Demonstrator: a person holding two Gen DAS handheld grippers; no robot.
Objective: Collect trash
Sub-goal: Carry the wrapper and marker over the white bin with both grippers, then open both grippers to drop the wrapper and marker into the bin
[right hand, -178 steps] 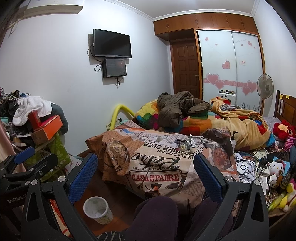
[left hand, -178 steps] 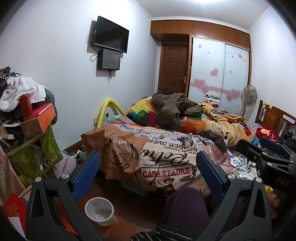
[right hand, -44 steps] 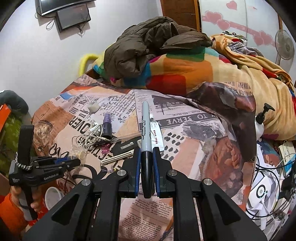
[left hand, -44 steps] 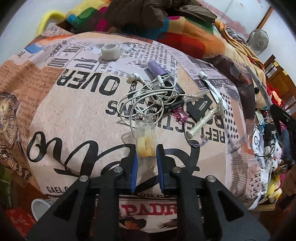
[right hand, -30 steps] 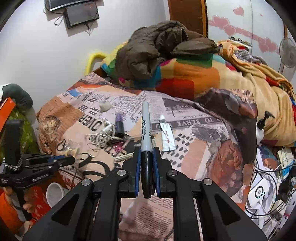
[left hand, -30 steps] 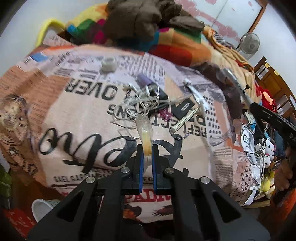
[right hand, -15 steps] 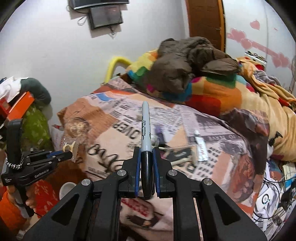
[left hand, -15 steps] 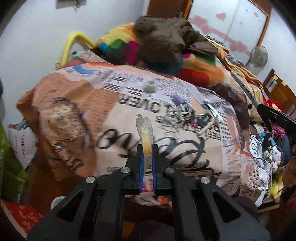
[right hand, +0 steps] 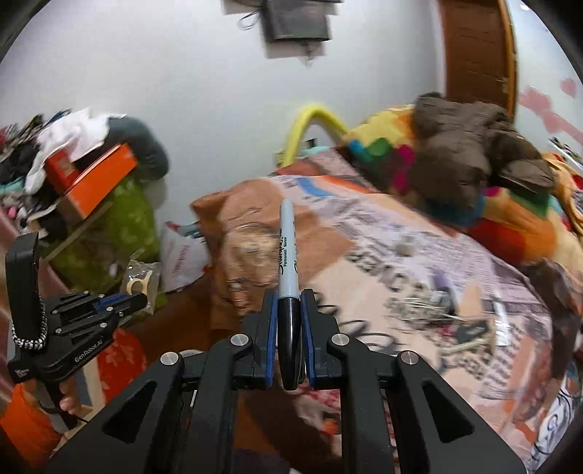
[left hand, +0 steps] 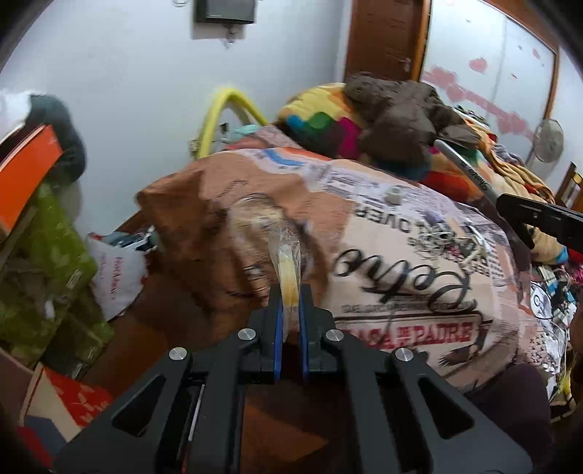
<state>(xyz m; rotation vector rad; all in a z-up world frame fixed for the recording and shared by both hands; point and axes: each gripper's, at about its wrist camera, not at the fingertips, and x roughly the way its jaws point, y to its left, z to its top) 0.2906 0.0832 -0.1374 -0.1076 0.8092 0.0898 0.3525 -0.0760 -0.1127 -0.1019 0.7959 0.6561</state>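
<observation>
Low in the left wrist view, the left gripper (left hand: pixel 289 313) has its blue pads pinched on a clear bag (left hand: pixel 288 262) with pale yellow rings inside; the bag sticks up from the jaws at the centre of the frame, clear of the bed. In the right wrist view that same bag shows at the left, in the left gripper's tips, with a hand below on the handle. The right gripper (right hand: pixel 289 317), at the bottom centre of its own view, is clamped tight on the black cap end of a marker (right hand: pixel 288 255), whose grey barrel points up the middle of the frame. In the left wrist view the marker pokes in from the right edge, slanting up and left. Just beyond both grippers lies the bedspread (left hand: pixel 382 255), printed like newsprint, filling the middle and right of both views. On it, right of centre, sits a tangle of white cable (left hand: pixel 437 240) with small bits I cannot make out through the blur, and farther up a small white roll (left hand: pixel 395 195). Behind these, in the upper right, a brown jacket (right hand: pixel 473 146) is heaped on a patchwork quilt (right hand: pixel 379 149). At the left stands an orange box (right hand: pixel 94 178) on a cluttered pile, and a dark screen (right hand: pixel 297 20) hangs on the wall at the top.
</observation>
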